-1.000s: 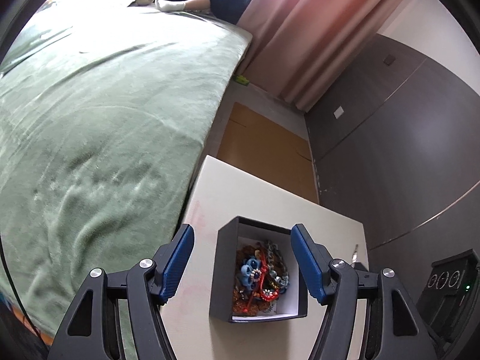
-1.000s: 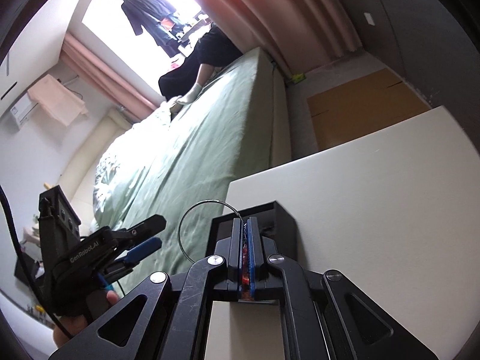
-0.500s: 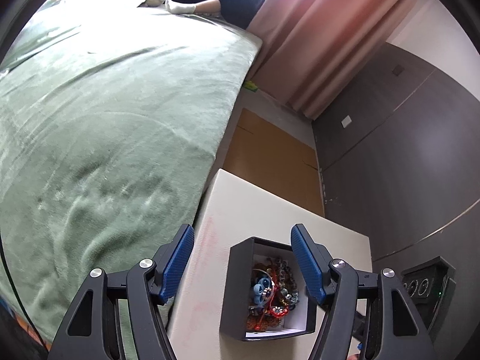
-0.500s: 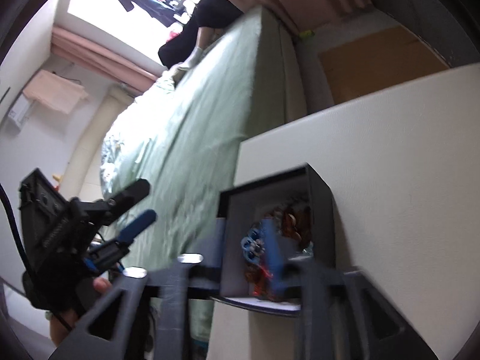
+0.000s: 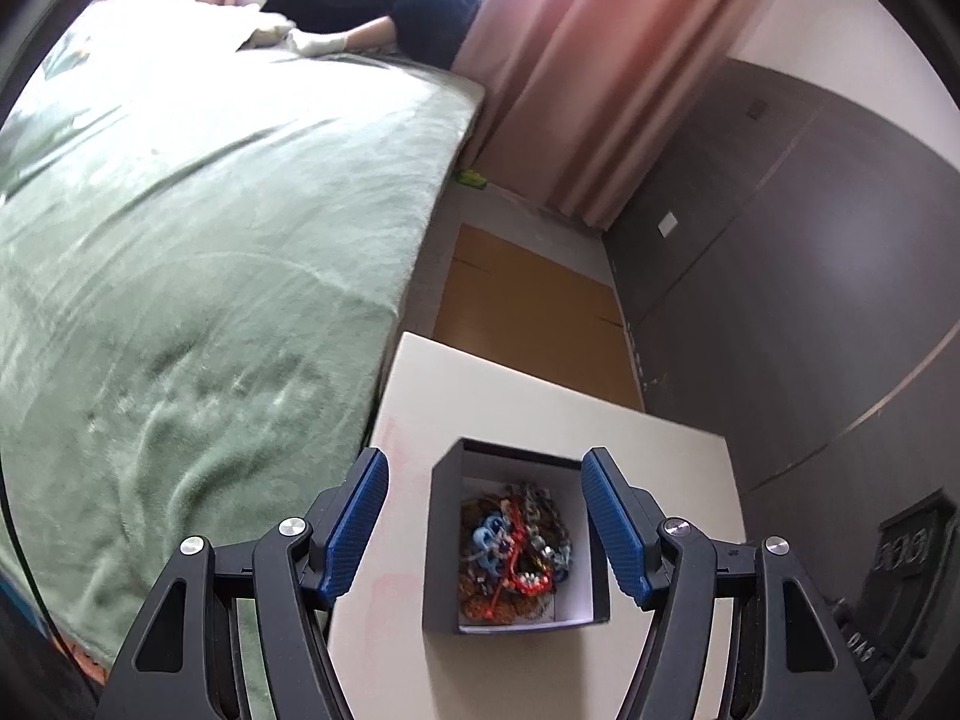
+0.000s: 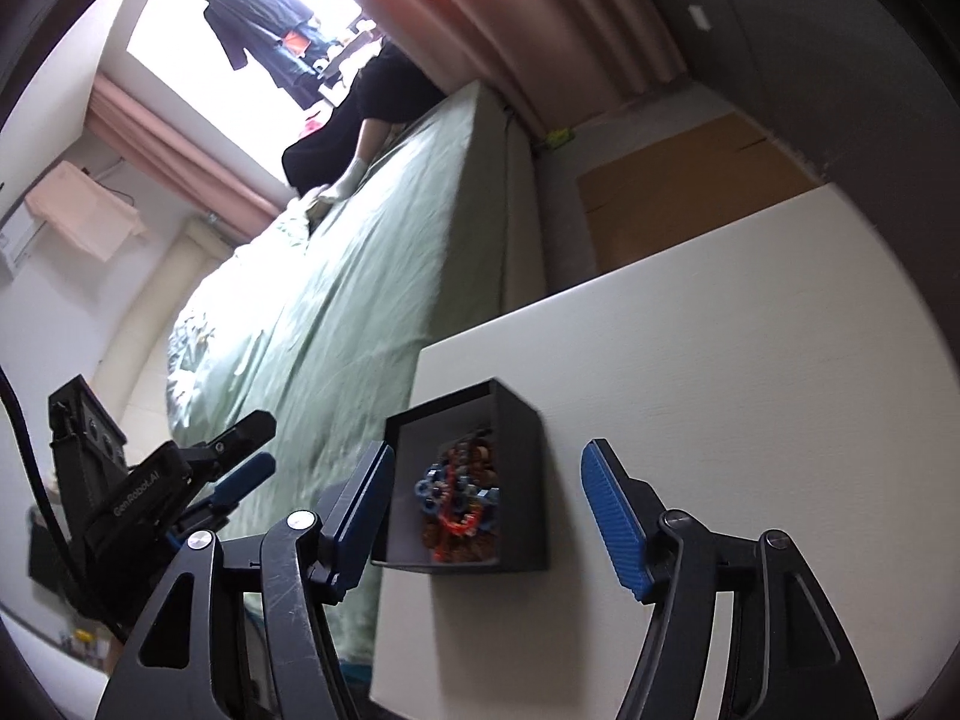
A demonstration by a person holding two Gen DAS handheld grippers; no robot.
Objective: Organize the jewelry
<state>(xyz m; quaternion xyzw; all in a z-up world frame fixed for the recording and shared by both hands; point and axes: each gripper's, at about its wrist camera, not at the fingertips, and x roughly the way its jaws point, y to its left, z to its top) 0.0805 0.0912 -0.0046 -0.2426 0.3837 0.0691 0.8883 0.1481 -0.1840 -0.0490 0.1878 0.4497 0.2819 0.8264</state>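
Note:
A small black box [image 5: 447, 540] with a white inside sits on the cream table [image 5: 540, 408]. It holds a heap of jewelry [image 5: 513, 546]: blue, red and brown beads and chains. My left gripper [image 5: 483, 525] is open and empty, hovering above the box. My right gripper [image 6: 486, 510] is open and empty, just in front of the same box [image 6: 522, 444], where the jewelry [image 6: 459, 495] shows. The left gripper also shows in the right wrist view [image 6: 240, 468], off to the left over the bed.
A bed with a green blanket [image 5: 180, 252] lies close along the table's left edge. A person in black [image 5: 384, 18] is at its far end. A brown cardboard sheet [image 5: 534, 300] lies on the floor beyond the table, next to dark wall panels [image 5: 810, 300].
My right gripper was shut on something thin over the box, with a wire ring beside it; it has opened and drawn back. My left gripper has shifted a little; the box stays put.

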